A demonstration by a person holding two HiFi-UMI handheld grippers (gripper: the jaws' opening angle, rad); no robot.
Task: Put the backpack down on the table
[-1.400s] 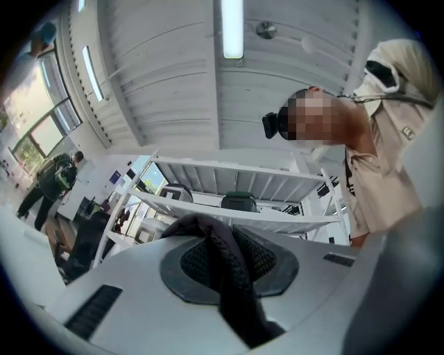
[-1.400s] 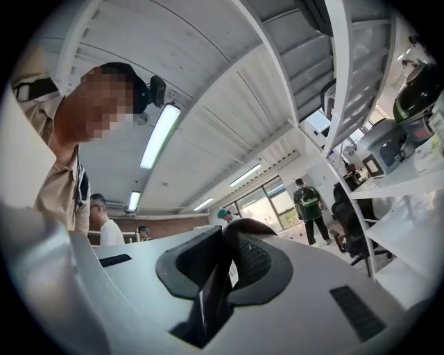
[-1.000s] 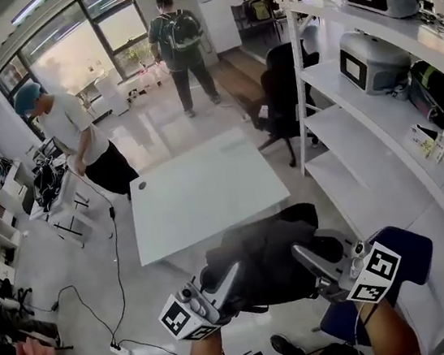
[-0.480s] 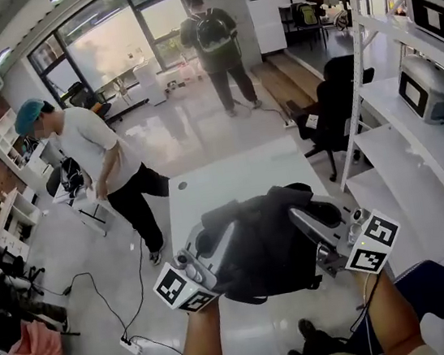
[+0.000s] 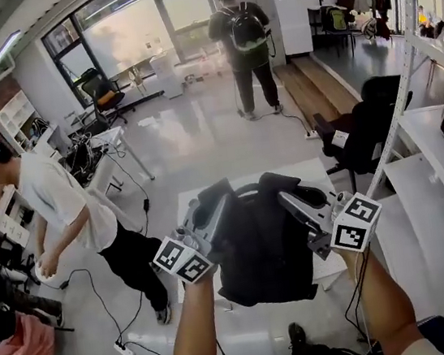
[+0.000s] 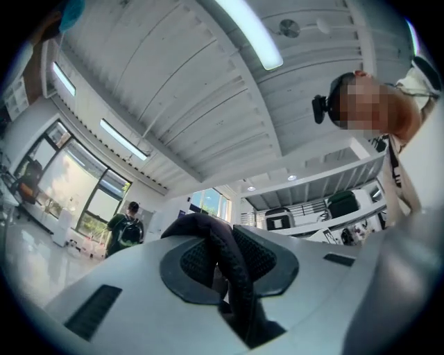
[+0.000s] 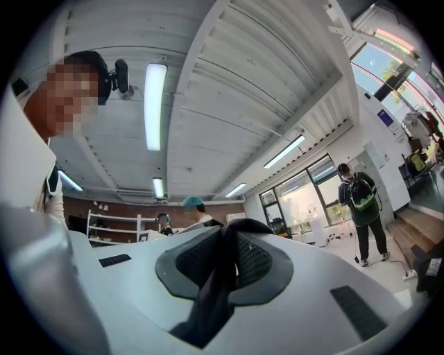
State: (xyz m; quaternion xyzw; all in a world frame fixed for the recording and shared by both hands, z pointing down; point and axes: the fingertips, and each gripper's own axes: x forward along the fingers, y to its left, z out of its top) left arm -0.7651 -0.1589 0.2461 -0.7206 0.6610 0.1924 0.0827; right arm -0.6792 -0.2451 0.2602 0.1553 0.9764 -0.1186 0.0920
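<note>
Since half a second ago, the backpack (image 5: 260, 245) and both grippers stand higher in the head view. The bag now covers most of the white table (image 5: 185, 197), where more bare top showed before. The person in a white shirt (image 5: 58, 208) now stands nearer the left edge of the view.

Left side: that person stands on the grey floor, well apart from the table. A power strip (image 5: 125, 352) with its cable lies on the floor between them. Open floor runs along the table's left edge.

Centre: the left gripper (image 5: 214, 208) has its jaws clamped on a black strap (image 6: 232, 267) of the backpack, which passes between the two pads. The bag hangs between the two grippers, directly over the table. Whether its base touches the top cannot be told. Only the far left corner and a strip at the right of the tabletop show bare. Beyond the table, a second person (image 5: 244, 34) stands on polished floor before large windows.

Right side: the right gripper (image 5: 292, 199) is likewise clamped on a dark strap (image 7: 222, 277) running up between its pads. A black office chair (image 5: 367, 131) stands near the table's far right corner. White shelving (image 5: 435, 175) lines the right wall, leaving a narrow passage beside the table.
</note>
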